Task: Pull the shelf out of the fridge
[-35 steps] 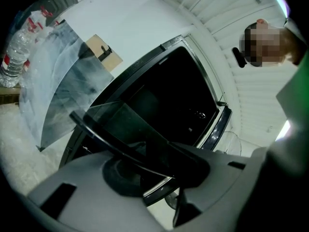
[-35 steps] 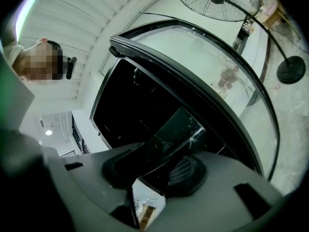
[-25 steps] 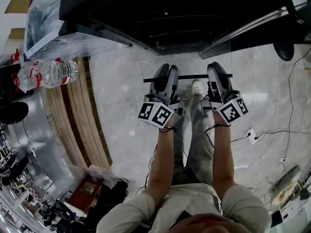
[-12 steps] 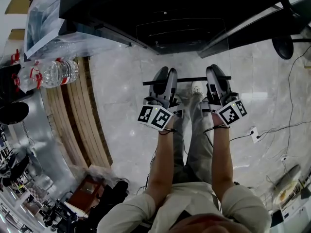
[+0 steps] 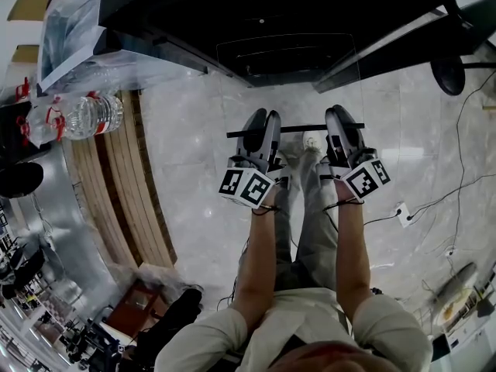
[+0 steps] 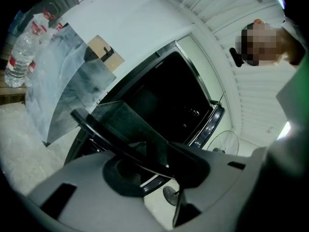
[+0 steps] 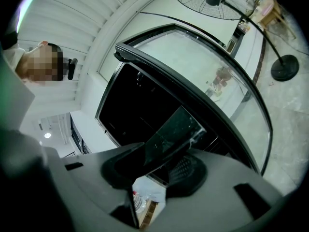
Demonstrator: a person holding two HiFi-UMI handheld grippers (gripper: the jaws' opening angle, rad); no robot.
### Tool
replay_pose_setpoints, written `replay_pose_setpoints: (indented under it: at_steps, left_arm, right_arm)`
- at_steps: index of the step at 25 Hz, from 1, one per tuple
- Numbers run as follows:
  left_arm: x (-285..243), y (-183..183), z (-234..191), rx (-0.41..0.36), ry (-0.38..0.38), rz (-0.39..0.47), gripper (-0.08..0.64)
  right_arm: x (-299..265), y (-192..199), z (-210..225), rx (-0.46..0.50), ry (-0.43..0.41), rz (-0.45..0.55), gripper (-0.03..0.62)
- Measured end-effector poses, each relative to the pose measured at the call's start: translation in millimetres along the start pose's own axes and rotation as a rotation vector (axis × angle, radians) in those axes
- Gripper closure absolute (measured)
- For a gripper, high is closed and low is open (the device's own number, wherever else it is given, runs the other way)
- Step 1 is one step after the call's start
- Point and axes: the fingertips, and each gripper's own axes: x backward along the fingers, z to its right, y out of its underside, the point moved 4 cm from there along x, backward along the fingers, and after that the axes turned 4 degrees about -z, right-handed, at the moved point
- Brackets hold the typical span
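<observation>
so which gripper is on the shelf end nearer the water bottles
The left gripper, shut on the dark front bar of the shelf at the end toward the water bottles; the right gripper clamps the opposite end, toward the fan base.

Item: shelf [image 5: 291,84], a clear glass pane with a dark front bar [image 5: 298,129].
Pose: roughly level, front bar nearest the person, rear edge towards the fridge [image 5: 271,14].
Position: in front of the fridge opening; whether the rear edge is clear of it cannot be told.
Support: front bar clamped in the left gripper [image 5: 261,130] and the right gripper [image 5: 343,126], near its two ends.
Fridge: dark cabinet, interior dark, curved glass door [image 7: 231,95] standing open.
</observation>
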Motion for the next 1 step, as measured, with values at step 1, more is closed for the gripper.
replay_pose_setpoints:
  at_steps: [1]
  left_arm:
    - [0.0,0.2,-0.7,-0.002,-0.001,-0.002,0.417]
  right_arm:
    - [-0.2,0.9,0.6,-0.002,0.001,-0.002,0.474]
